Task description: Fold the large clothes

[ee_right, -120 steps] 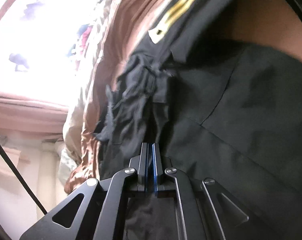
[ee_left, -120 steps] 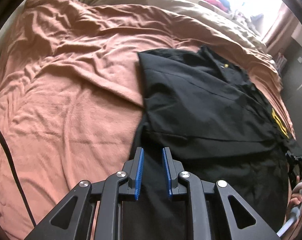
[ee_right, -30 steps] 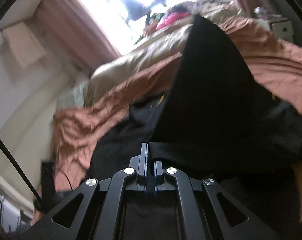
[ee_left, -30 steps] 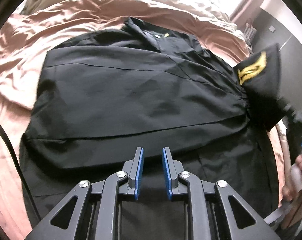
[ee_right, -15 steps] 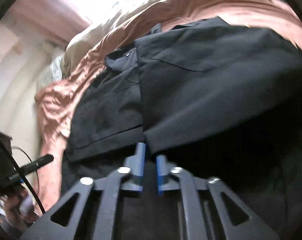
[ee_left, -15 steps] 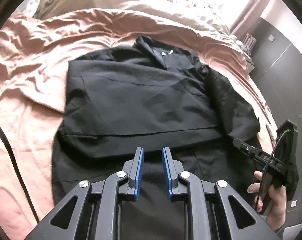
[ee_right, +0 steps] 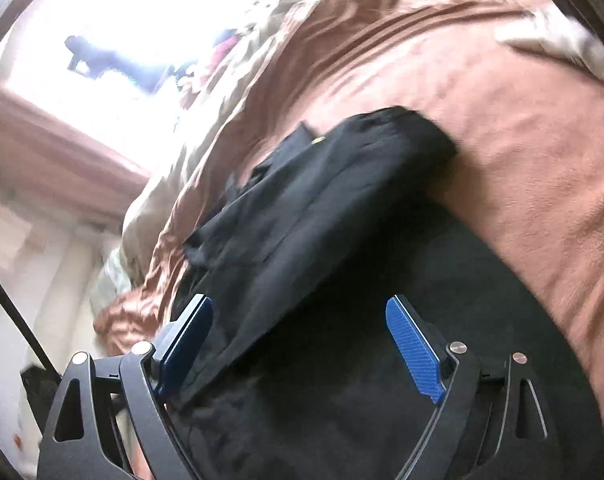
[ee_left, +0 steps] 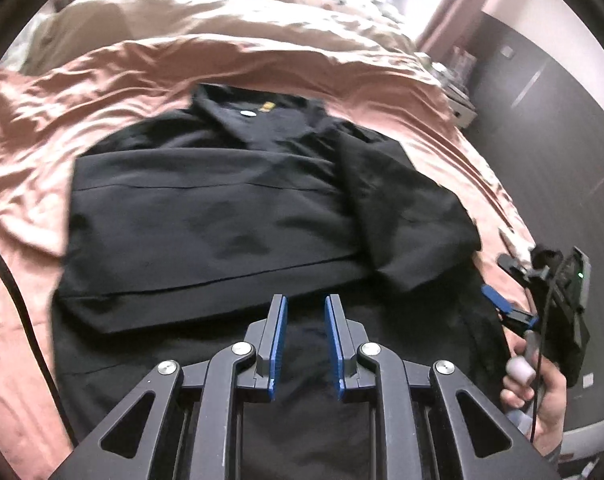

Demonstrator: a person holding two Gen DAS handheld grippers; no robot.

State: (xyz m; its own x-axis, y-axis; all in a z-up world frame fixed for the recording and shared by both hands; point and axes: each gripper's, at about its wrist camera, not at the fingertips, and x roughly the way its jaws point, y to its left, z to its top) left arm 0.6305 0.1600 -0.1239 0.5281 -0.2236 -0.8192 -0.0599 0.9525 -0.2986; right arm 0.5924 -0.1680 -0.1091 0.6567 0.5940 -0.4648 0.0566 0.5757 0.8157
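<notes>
Your black shirt (ee_left: 222, 216) lies spread on the pink bedspread (ee_left: 62, 120), collar toward the far edge, both sleeves folded in. Your left gripper (ee_left: 305, 344) hovers over its hem, jaws slightly parted, gripping nothing. Your right gripper (ee_right: 298, 344), at the shirt's right edge, has just been opening and stands wide, empty.
</notes>
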